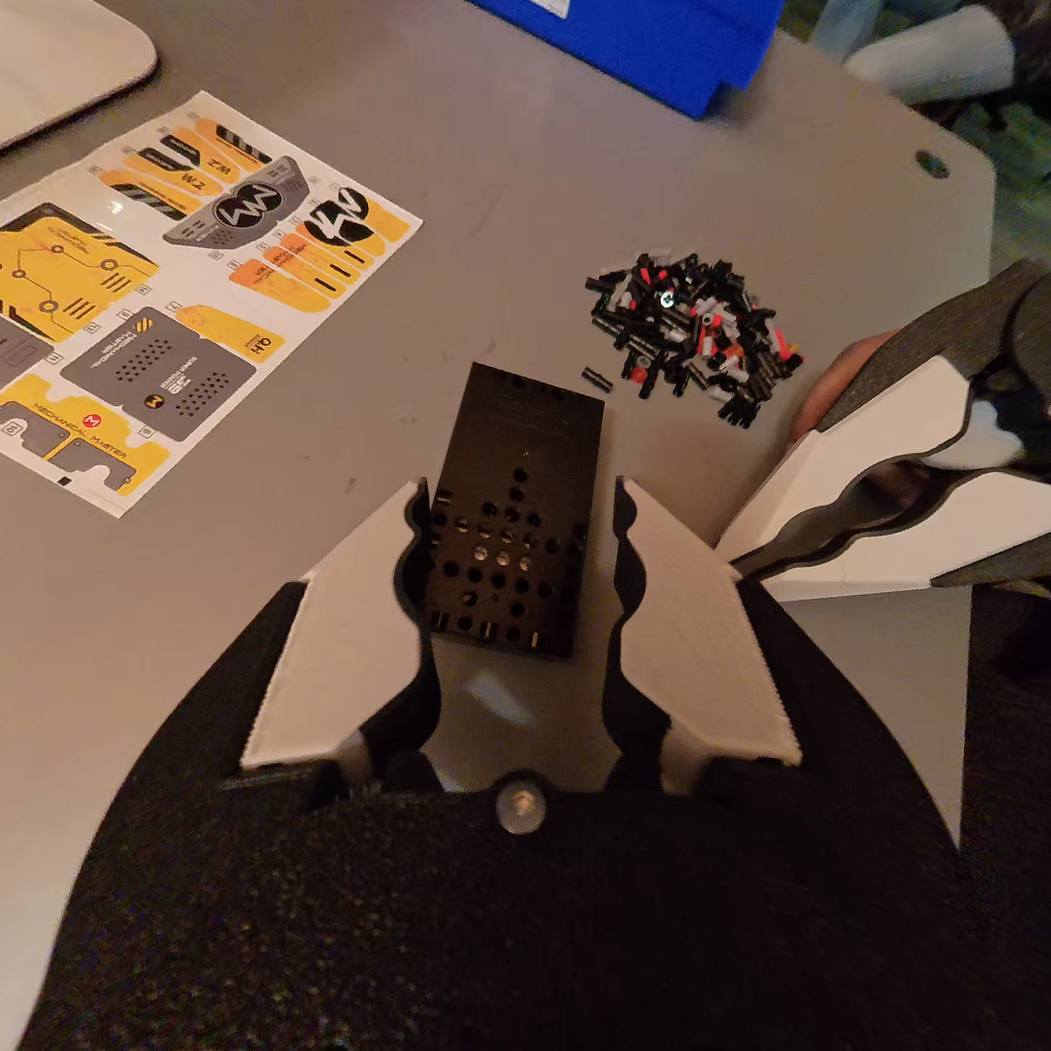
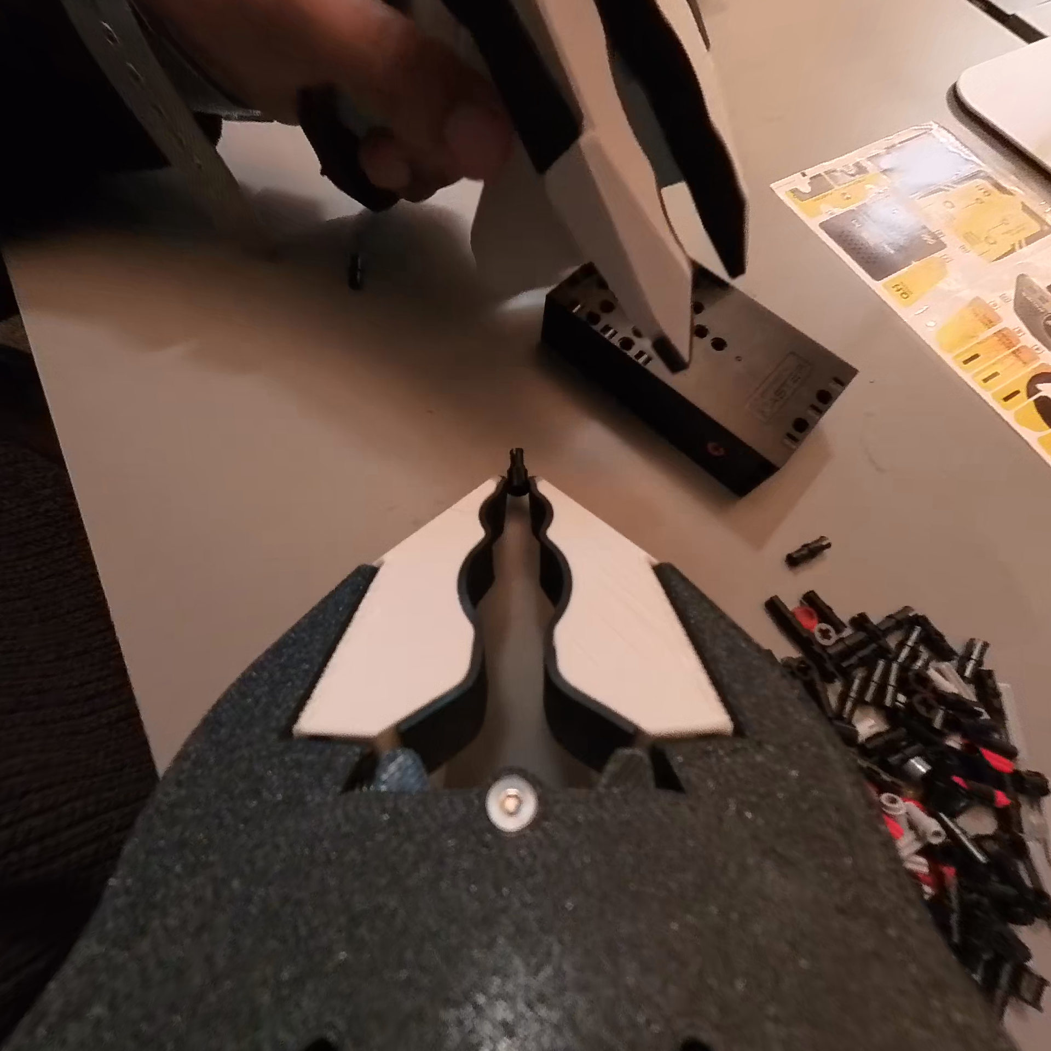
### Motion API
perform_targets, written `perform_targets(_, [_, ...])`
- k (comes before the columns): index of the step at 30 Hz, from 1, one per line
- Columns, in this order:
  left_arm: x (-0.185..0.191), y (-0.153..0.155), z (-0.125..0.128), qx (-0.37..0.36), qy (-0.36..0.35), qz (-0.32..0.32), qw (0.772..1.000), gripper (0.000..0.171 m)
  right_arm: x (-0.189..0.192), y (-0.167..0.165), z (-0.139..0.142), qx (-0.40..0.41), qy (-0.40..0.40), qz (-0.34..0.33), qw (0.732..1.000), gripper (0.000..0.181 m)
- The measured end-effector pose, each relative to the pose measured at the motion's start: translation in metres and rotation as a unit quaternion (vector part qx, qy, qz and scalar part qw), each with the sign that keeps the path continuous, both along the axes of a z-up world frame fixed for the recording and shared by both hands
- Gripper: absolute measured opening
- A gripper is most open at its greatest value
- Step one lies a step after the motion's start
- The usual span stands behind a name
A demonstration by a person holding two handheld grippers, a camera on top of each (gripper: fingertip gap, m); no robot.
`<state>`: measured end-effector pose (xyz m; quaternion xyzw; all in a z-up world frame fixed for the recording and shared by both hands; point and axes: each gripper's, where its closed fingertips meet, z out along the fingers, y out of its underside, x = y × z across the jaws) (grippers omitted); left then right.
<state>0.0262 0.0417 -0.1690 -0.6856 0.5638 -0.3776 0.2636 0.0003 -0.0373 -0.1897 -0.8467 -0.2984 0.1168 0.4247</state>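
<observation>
Lying at the far left of the grey desk [image 1: 512, 170] in the left wrist view is the rounded corner of a pale flat object [image 1: 62, 62], and just beside it a sticker sheet [image 1: 170, 296] printed in yellow, grey and black. Right of the sheet, near the middle, a black perforated block [image 1: 523, 512] rests flat on the desk, its near end lying between the white fingers of the left hand-held gripper [image 1: 520, 500], whose jaws stand wide apart on either side of it; whether they touch its sides cannot be told. Beyond the block a single black pin [image 1: 597, 380] lies alone, and just right of that a heap of small black, red and grey connector pieces [image 1: 699, 335]. A blue bin [image 1: 654, 45] sits at the far edge of the desk. At the right edge the right hand-held gripper [image 1: 733, 560] reaches in low, its tips close together and near the block's right side. From the right wrist view, that gripper [image 2: 516, 483] is pinched on a small black peg [image 2: 516, 469] that sticks out past its tips, above bare desk and a little apart from the block [image 2: 739, 387]. The left hand-held gripper [image 2: 705, 313] comes down steeply from above onto the block, gripped by a person's hand [image 2: 432, 131]. Another loose pin [image 2: 357, 270] lies on the desk below that hand.
</observation>
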Motion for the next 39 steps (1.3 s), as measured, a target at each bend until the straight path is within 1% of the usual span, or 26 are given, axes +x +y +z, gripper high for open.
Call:
perform_targets(7, [-0.005,0.007,0.01,-0.009,-0.027,0.019,0.999,0.064,0.001,0.001,-0.008,-0.009,-0.032,-0.004,0.999,0.008])
perform_targets(15, [-0.009,0.013,0.015,-0.008,-0.045,0.035,0.998,0.064,0.003,0.003,-0.005,-0.006,-0.016,-0.012,1.0,0.008])
perform_targets(27, [-0.014,0.018,0.02,-0.009,-0.064,0.049,0.997,0.064,0.004,0.003,-0.004,-0.004,-0.016,-0.015,1.0,0.009])
perform_targets(32, [-0.014,0.017,0.017,-0.009,-0.057,0.044,0.997,0.064,0.005,0.004,0.001,0.004,-0.001,-0.018,1.0,0.009])
perform_targets(39, [-0.014,0.018,0.015,-0.005,-0.057,0.045,0.997,0.064,0.012,0.007,0.013,0.027,0.035,-0.042,0.998,0.009])
